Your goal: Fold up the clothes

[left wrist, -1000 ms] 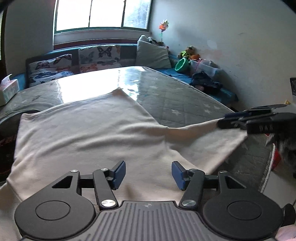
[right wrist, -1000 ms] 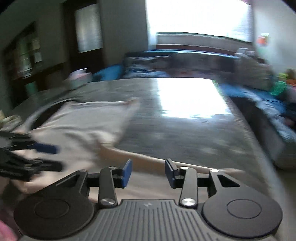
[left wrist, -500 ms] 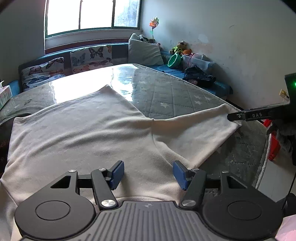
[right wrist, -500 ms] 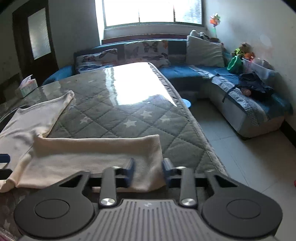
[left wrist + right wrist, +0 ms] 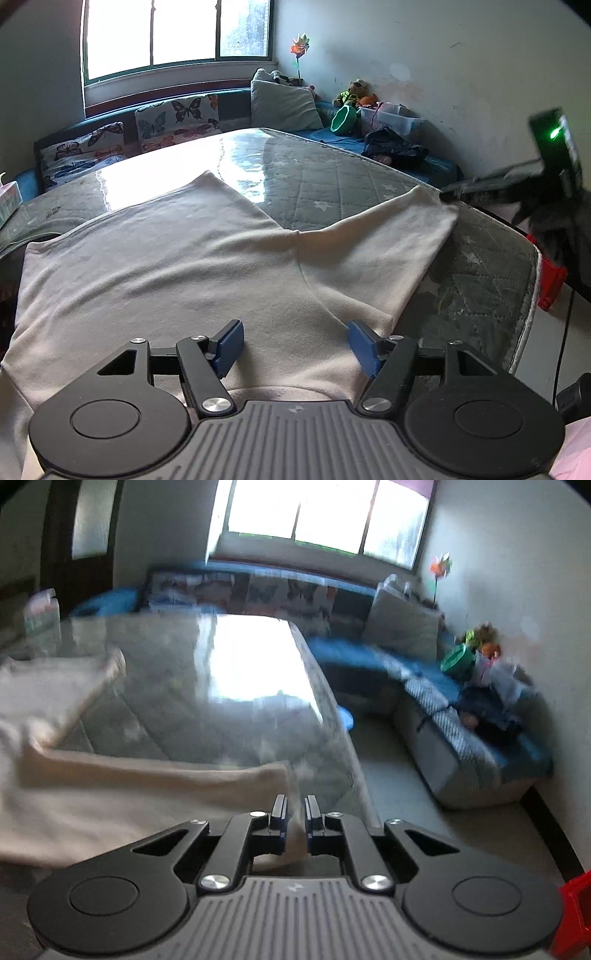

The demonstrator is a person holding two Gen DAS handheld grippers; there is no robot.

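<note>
A cream long-sleeved top (image 5: 166,258) lies spread on the quilted grey table cover (image 5: 332,173). One sleeve (image 5: 388,236) stretches out to the right. My left gripper (image 5: 295,345) hovers low over the garment's near edge, open, with cloth under it but nothing between its blue pads. In the left wrist view my right gripper (image 5: 448,192) reaches the sleeve's cuff at the table's right edge. The right wrist view is blurred; there my right gripper (image 5: 295,808) is shut on the cuff (image 5: 295,830), with the sleeve (image 5: 147,779) running off to the left.
A blue corner sofa (image 5: 461,716) with butterfly cushions (image 5: 177,118), a grey pillow (image 5: 284,99), toys and a plastic box (image 5: 391,114) rings the table. A tissue box (image 5: 7,195) sits far left. A red object (image 5: 550,284) stands on the floor beyond the table's right edge.
My right gripper has closed on the sleeve's cuff and drawn the sleeve out to the right. My left gripper has stayed open over the near hem.
</note>
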